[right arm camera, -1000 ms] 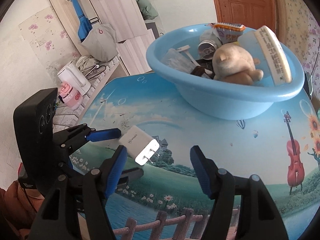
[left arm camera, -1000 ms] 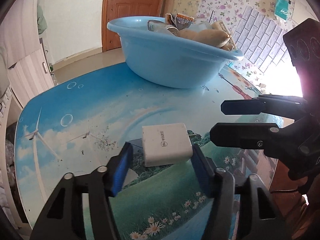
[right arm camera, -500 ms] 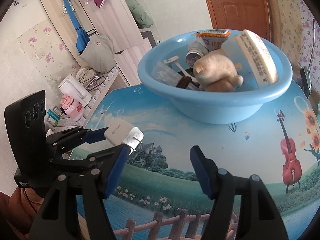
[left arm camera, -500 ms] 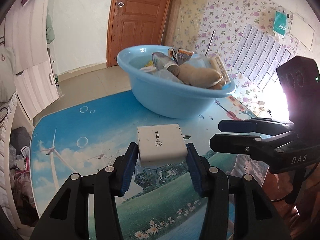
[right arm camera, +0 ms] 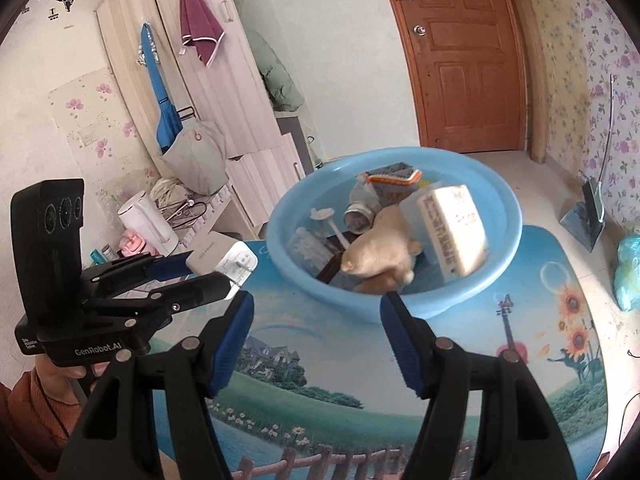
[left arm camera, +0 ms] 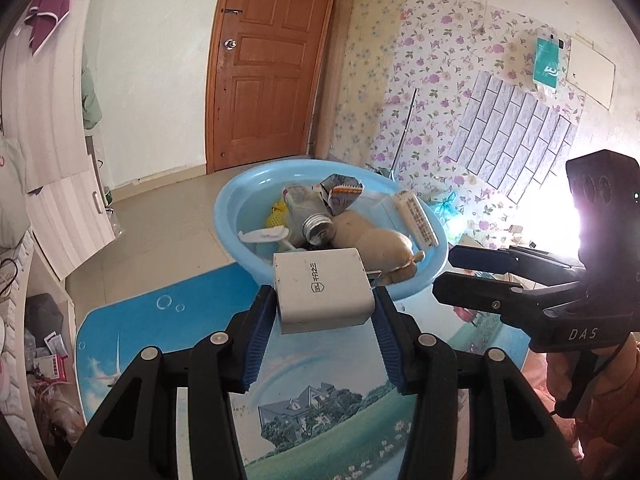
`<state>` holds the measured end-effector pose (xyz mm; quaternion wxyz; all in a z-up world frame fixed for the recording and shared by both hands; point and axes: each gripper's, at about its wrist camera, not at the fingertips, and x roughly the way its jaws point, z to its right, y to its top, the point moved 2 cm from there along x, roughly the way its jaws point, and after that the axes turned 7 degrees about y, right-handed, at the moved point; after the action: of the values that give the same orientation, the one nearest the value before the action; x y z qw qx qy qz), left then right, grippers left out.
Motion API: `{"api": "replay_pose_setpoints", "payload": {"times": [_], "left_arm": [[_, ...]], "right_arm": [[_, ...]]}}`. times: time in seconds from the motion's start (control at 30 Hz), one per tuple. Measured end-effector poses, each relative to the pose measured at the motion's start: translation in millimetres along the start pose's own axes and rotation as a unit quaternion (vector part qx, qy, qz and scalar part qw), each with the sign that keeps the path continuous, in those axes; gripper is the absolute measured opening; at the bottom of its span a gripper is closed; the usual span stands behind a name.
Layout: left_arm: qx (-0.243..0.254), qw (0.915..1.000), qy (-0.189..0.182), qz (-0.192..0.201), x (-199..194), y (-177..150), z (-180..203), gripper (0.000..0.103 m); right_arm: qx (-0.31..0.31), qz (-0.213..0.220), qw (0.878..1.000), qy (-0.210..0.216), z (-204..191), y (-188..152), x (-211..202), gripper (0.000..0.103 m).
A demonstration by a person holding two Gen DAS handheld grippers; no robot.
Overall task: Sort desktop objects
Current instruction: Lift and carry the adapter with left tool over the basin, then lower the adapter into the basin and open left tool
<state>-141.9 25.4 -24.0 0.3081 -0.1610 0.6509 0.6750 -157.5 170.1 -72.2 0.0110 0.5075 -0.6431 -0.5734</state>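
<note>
My left gripper (left arm camera: 324,300) is shut on a white charger plug (left arm camera: 322,290), held in the air above the table, its metal prongs pointing right. The same charger (right arm camera: 222,256) shows at the left of the right wrist view, between the left gripper's blue pads. Behind it stands a light blue basin (left arm camera: 240,216) holding a plush toy (left arm camera: 380,246), a metal-capped bottle (left arm camera: 316,228), a snack packet (left arm camera: 340,196) and a white box (left arm camera: 416,220). My right gripper (right arm camera: 316,316) is open and empty, hovering just in front of the basin (right arm camera: 400,300).
The table (right arm camera: 460,360) wears a printed landscape cloth. A wooden door (left arm camera: 272,64) and tiled floor lie beyond the basin. A white kettle (right arm camera: 148,220), wardrobe and hanging towels stand at the left. A person's hand (right arm camera: 56,372) in an orange sleeve holds the left gripper.
The left gripper closed on the charger and lifted it off the table toward the basin. Both grippers rose, and the views now look down into the basin.
</note>
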Motion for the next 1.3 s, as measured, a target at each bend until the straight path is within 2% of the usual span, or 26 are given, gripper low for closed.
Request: {"api": "replay_pose_setpoints", "payload": {"times": [0.1, 0.17, 0.2, 0.37, 0.47, 0.53, 0.57, 0.63, 0.67, 0.7, 0.73, 1.1, 1.3], "left_arm": [[0.002, 1.0, -0.003, -0.003, 12.9, 11.0, 5.6, 0.048], [0.006, 1.0, -0.001, -0.003, 18.9, 16.7, 9.3, 0.048], [0.008, 1.0, -0.002, -0.004, 23.3, 19.4, 11.4, 0.048], [0.021, 0.9994, 0.005, -0.025, 49.2, 24.2, 18.3, 0.048], [0.028, 0.999, 0.014, -0.033, 59.4, 23.5, 22.1, 0.05], [0.025, 0.999, 0.015, -0.034, 61.6, 22.3, 20.8, 0.056], [0.021, 0.999, 0.011, -0.037, 62.0, 21.8, 20.0, 0.063], [0.02, 0.9989, 0.023, -0.035, 60.0, 19.8, 17.5, 0.068], [0.02, 0.9989, 0.028, -0.033, 58.5, 19.6, 17.5, 0.076], [0.017, 0.9988, 0.032, -0.033, 56.7, 19.0, 17.2, 0.089], [0.014, 0.9988, 0.033, -0.033, 55.0, 18.9, 16.3, 0.093], [-0.02, 0.9974, 0.063, -0.03, 26.5, 5.1, 9.7, 0.101], [-0.025, 0.9948, 0.094, -0.032, 9.2, -3.4, 7.6, 0.103]], "right_arm": [[0.001, 0.006, 1.0, -0.014, 12.4, 7.0, 0.7, 0.065], [-0.004, 0.0, 1.0, -0.026, 19.0, 9.9, 5.6, 0.059], [-0.007, -0.003, 0.999, -0.034, 22.7, 10.4, 7.0, 0.052], [-0.01, -0.004, 0.999, -0.046, 38.2, 13.0, 14.5, 0.05], [-0.012, -0.003, 0.999, -0.04, 43.0, 15.1, 21.6, 0.048], [-0.016, -0.004, 0.999, -0.034, 44.6, 15.2, 25.3, 0.048], [-0.018, -0.004, 0.999, -0.03, 45.3, 15.2, 27.2, 0.048], [-0.019, -0.004, 0.999, -0.027, 46.3, 15.4, 30.1, 0.048], [-0.02, -0.005, 0.999, -0.028, 45.5, 15.3, 30.9, 0.048], [-0.021, -0.006, 0.999, -0.027, 45.0, 15.5, 31.5, 0.048], [-0.021, -0.006, 0.999, -0.026, 44.5, 15.2, 31.0, 0.048], [-0.013, -0.011, 0.998, -0.057, 36.4, 13.8, 27.5, 0.049], [-0.004, -0.011, 0.998, -0.058, 25.2, 11.3, 18.9, 0.059]]}}
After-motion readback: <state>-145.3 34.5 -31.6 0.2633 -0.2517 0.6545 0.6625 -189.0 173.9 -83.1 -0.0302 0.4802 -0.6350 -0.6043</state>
